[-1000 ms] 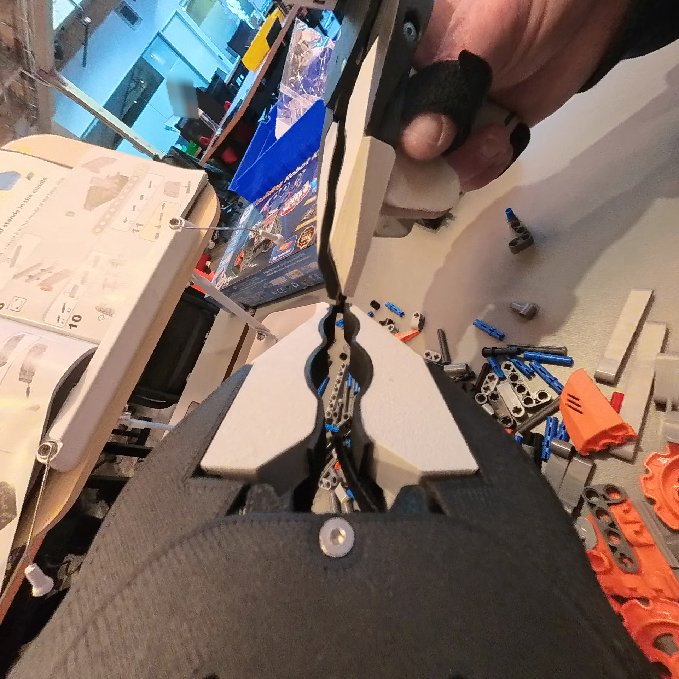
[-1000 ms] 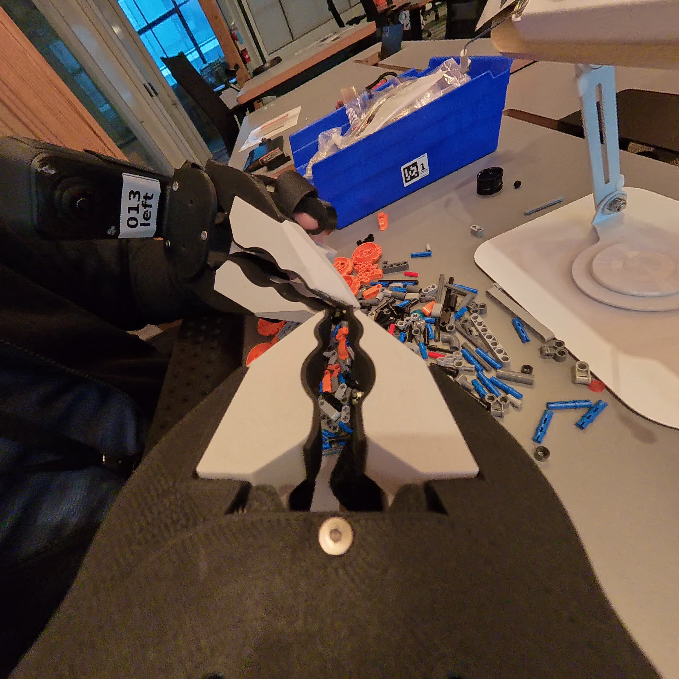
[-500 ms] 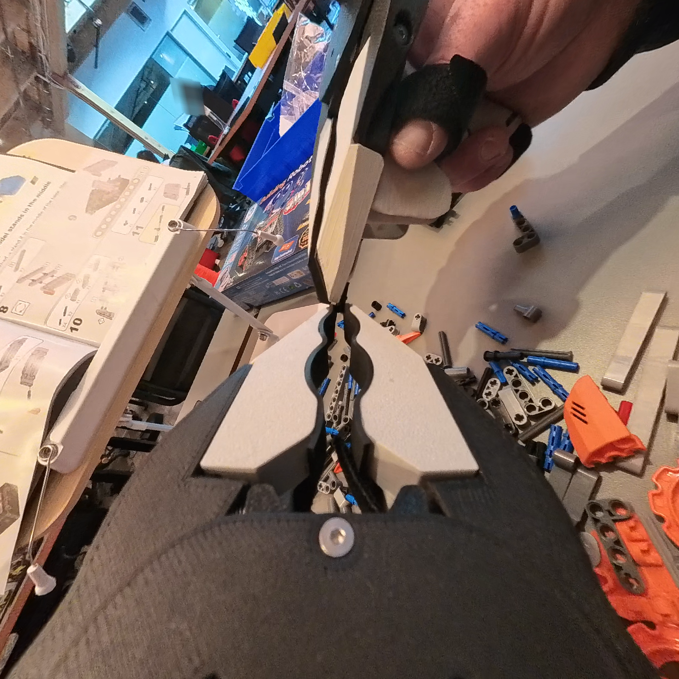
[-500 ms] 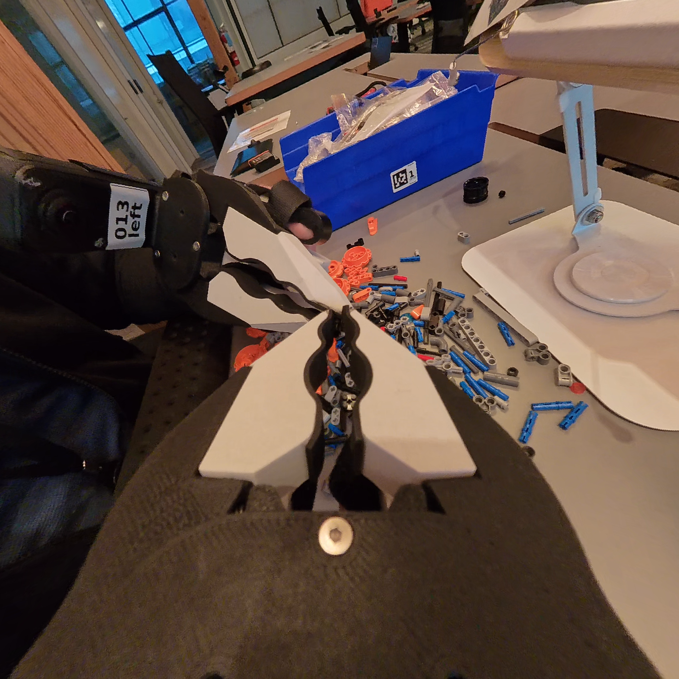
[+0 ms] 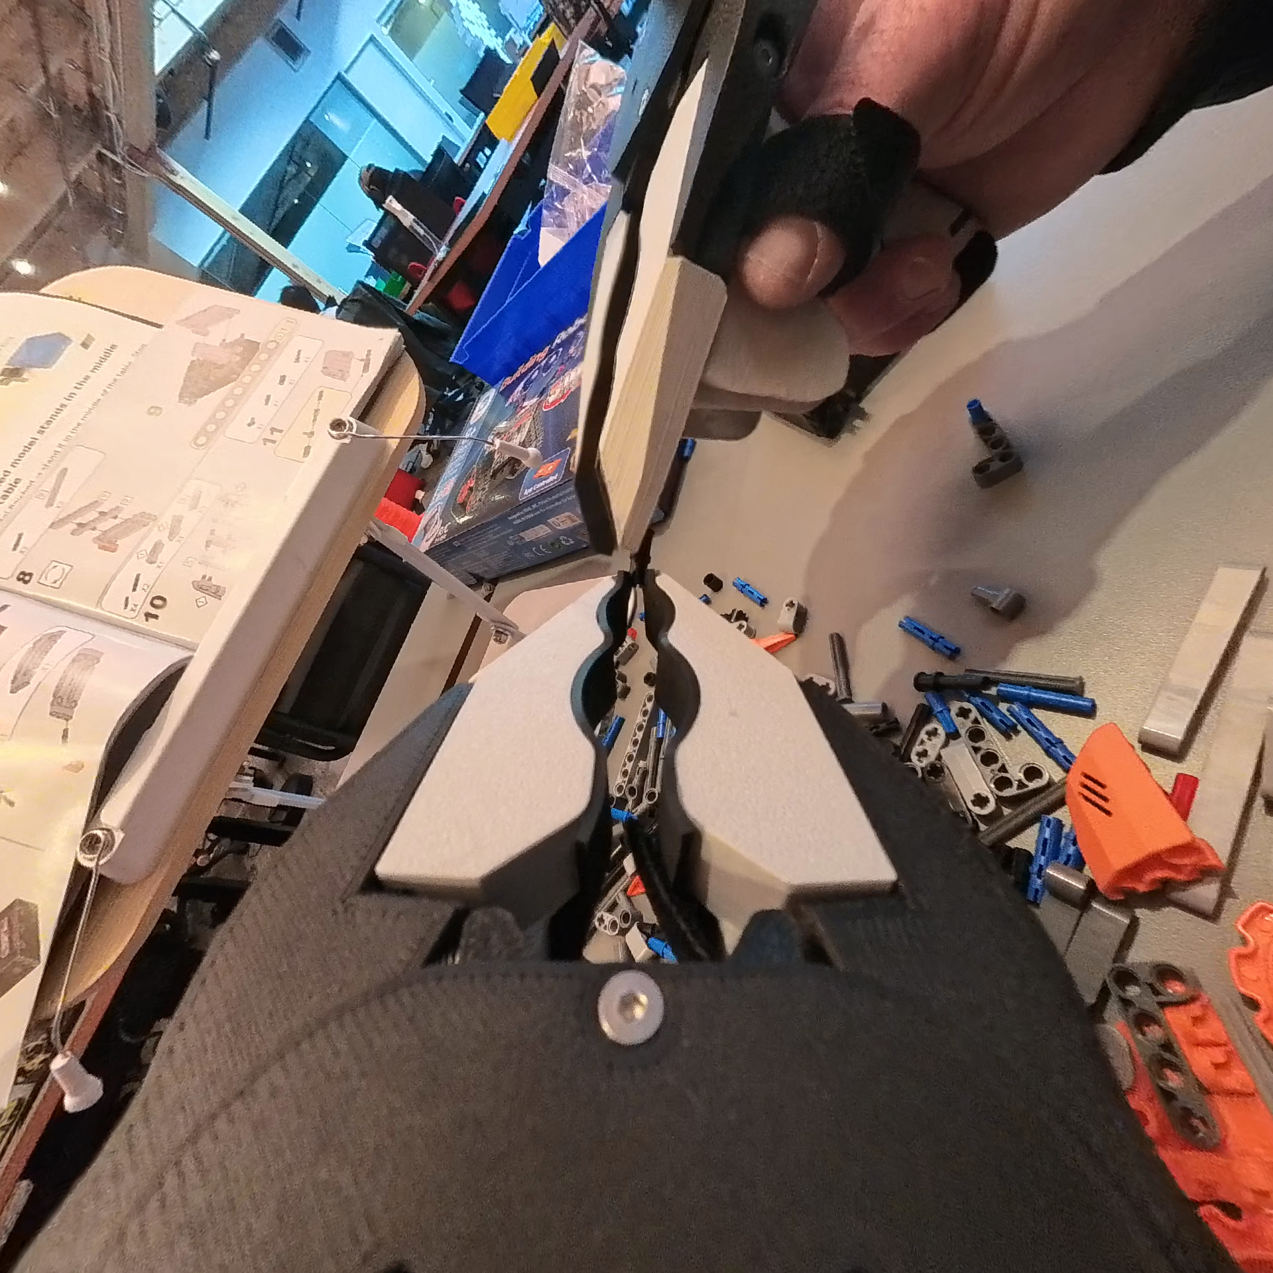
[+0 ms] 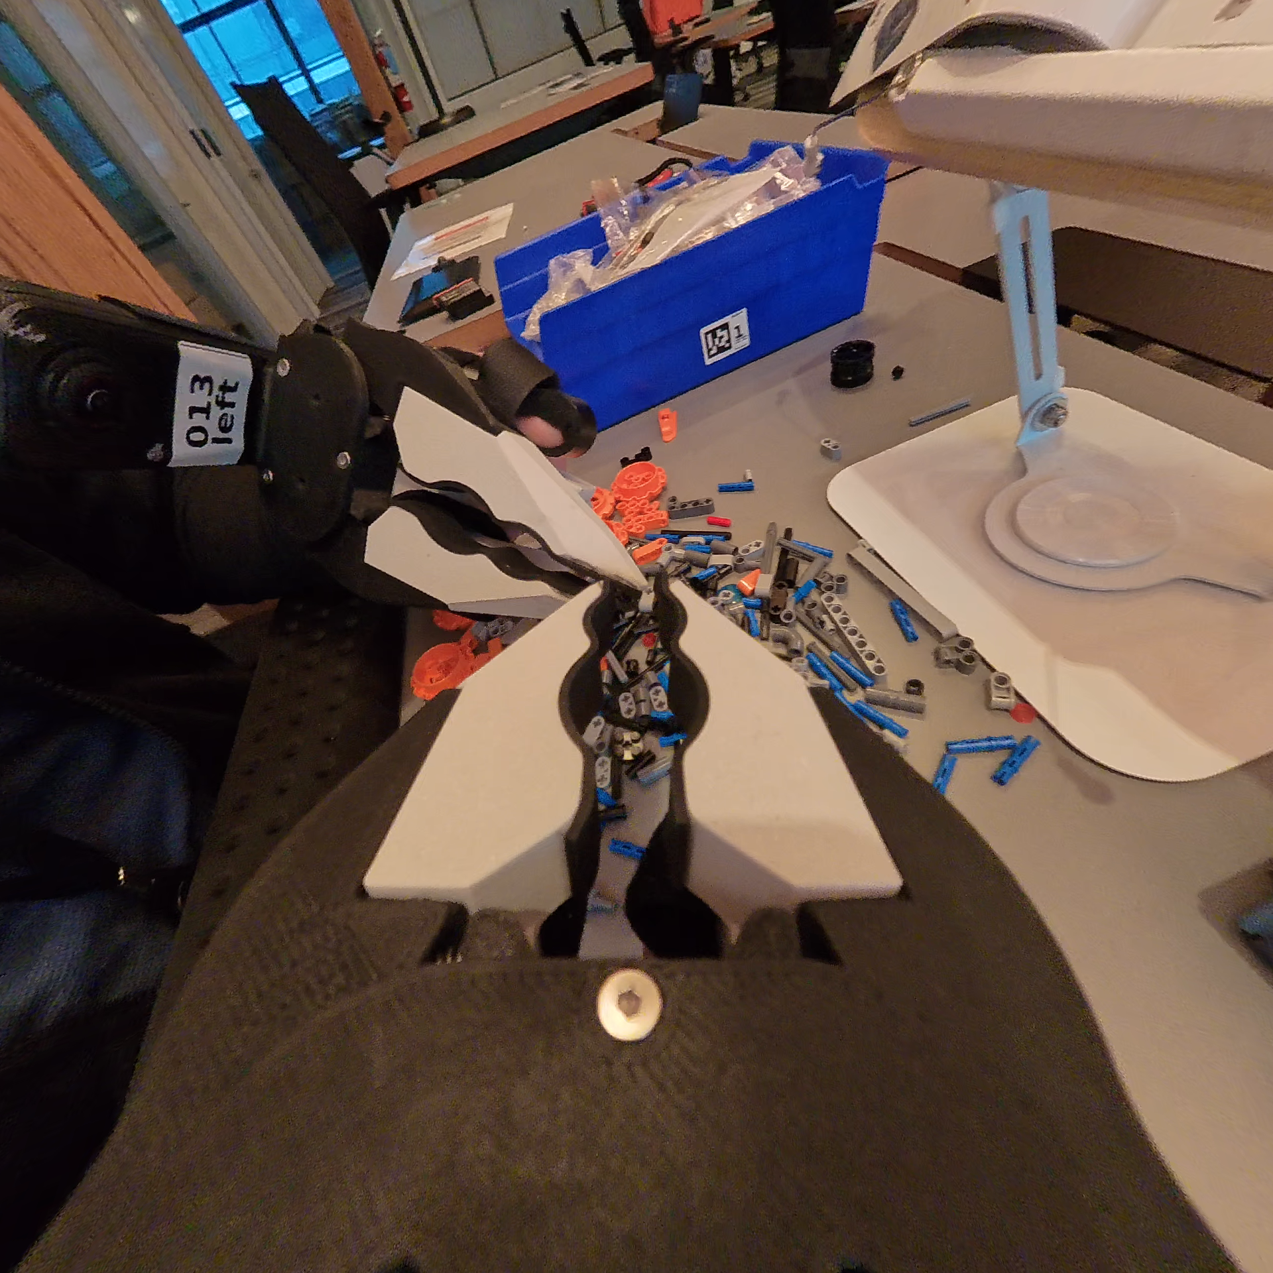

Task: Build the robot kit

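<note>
My left gripper (image 5: 635, 577) and right gripper (image 6: 645, 591) meet tip to tip a little above the grey table (image 6: 1102, 964). Both look shut. A small grey piece (image 6: 645, 604) sits at the right gripper's tips, and a thin dark sliver (image 5: 644, 554) shows where the two pairs of tips touch. In the left wrist view the right gripper (image 5: 623, 544) comes down from above, held by a hand (image 5: 964, 103). In the right wrist view the left gripper (image 6: 634, 582) comes in from the left. A pile of small grey, blue and black building parts (image 6: 792, 620) lies under them.
A blue bin (image 6: 689, 324) with plastic bags stands behind the pile. A white stand (image 6: 1074, 551) on the right holds an instruction booklet (image 5: 172, 482). A printed box (image 5: 503, 496), an orange panel (image 5: 1130, 820) and orange gears (image 6: 637, 485) lie around the pile. Left and right tips are no more than a few centimetres apart.
Both grippers stay tip to tip and shut. The pair has shifted only slightly, so the bin and the parts drift a little in the right wrist view.
</note>
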{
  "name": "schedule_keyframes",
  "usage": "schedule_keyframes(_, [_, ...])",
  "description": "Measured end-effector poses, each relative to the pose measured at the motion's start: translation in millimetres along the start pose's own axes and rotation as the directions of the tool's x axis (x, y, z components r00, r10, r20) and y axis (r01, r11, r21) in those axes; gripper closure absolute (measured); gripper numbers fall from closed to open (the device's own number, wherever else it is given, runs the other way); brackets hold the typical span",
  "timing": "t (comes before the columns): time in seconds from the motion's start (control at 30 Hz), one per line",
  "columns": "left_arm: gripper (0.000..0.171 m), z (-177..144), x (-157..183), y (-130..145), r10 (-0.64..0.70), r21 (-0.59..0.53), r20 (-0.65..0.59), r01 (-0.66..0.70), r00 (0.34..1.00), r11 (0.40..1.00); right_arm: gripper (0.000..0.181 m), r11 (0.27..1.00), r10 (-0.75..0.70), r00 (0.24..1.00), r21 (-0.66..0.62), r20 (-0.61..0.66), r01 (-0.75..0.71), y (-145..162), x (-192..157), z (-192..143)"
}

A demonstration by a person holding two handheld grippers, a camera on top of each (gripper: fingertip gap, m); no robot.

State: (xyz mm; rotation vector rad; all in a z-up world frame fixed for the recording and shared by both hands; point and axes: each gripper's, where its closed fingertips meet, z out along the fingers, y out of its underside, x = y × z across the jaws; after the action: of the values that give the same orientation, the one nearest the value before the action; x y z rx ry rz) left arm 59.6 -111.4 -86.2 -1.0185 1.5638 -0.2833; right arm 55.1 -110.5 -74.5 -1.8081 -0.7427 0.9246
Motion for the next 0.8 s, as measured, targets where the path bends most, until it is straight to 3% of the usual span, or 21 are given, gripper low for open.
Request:
schedule_keyframes(0.4, [0.17,0.6,-2.6,3.4,-0.013,-0.001,0.009,0.013,1.0,1.0,0.169,1.0,-0.024,0.999,-0.005,0.034,0.024,1.8,-4.2,-2.6])
schedule_keyframes(0.8, [0.17,1.6,-1.8,-1.0,-0.009,0.007,0.009,0.009,1.0,1.0,0.178,0.999,-0.026,0.999,-0.017,0.04,0.027,4.5,-6.4,0.3])
